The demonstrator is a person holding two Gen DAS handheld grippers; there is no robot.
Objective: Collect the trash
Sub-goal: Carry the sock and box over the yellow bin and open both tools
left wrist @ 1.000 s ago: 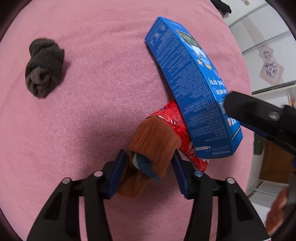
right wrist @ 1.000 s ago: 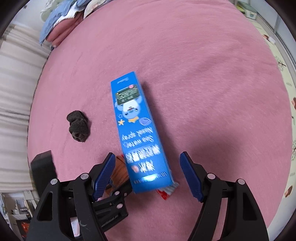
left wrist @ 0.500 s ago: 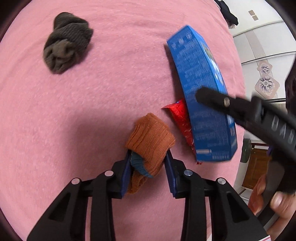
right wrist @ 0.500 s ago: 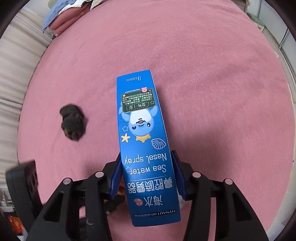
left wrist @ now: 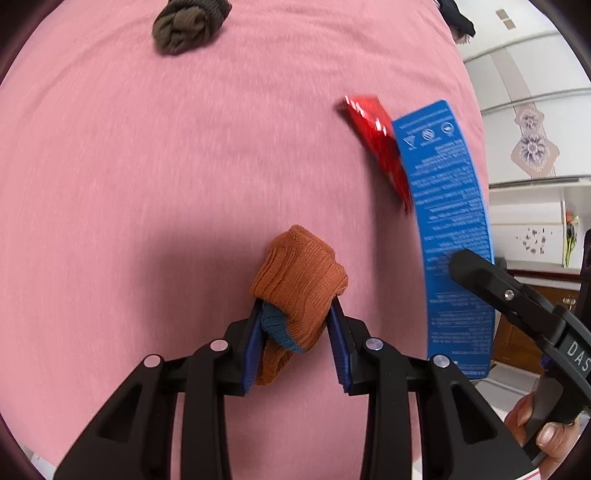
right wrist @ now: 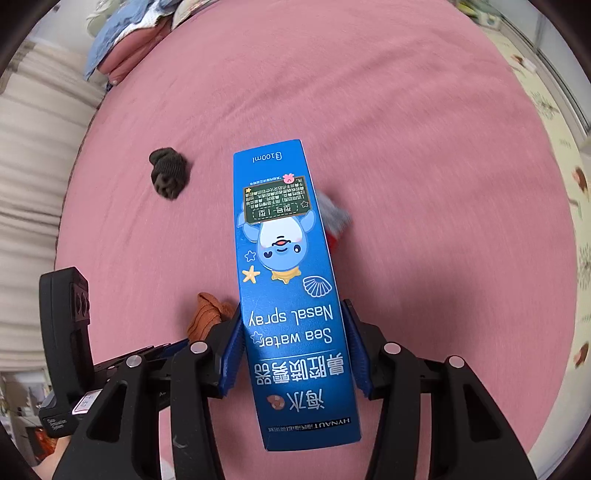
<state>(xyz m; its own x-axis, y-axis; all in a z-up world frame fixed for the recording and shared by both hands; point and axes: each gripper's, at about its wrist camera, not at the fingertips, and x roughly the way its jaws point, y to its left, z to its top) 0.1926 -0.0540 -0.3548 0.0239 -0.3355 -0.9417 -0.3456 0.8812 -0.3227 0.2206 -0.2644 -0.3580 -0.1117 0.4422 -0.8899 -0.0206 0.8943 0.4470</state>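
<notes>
My left gripper (left wrist: pixel 295 332) is shut on a balled orange sock (left wrist: pixel 301 280) with a teal cuff, held a little above the pink bedspread (left wrist: pixel 166 166). A tall blue nasal-spray box (right wrist: pixel 291 295) is clamped between the pads of my right gripper (right wrist: pixel 293 347) and lifted off the bed; it also shows in the left wrist view as the blue box (left wrist: pixel 450 229) at the right. A red foil wrapper (left wrist: pixel 376 140) lies on the bedspread beside the box. In the right wrist view the wrapper (right wrist: pixel 334 218) peeks out, blurred, behind the box.
A dark rolled sock (left wrist: pixel 188 22) lies at the far side of the bed, also seen as the dark sock (right wrist: pixel 168 177). Folded clothes (right wrist: pixel 125 40) are piled at the bed's far left. A patterned floor mat (right wrist: pixel 554 122) lies past the right edge.
Both grippers closed, the left on the orange sock and the right on the blue box, then lifted them off the bed. The red wrapper, earlier under the box, now lies uncovered.
</notes>
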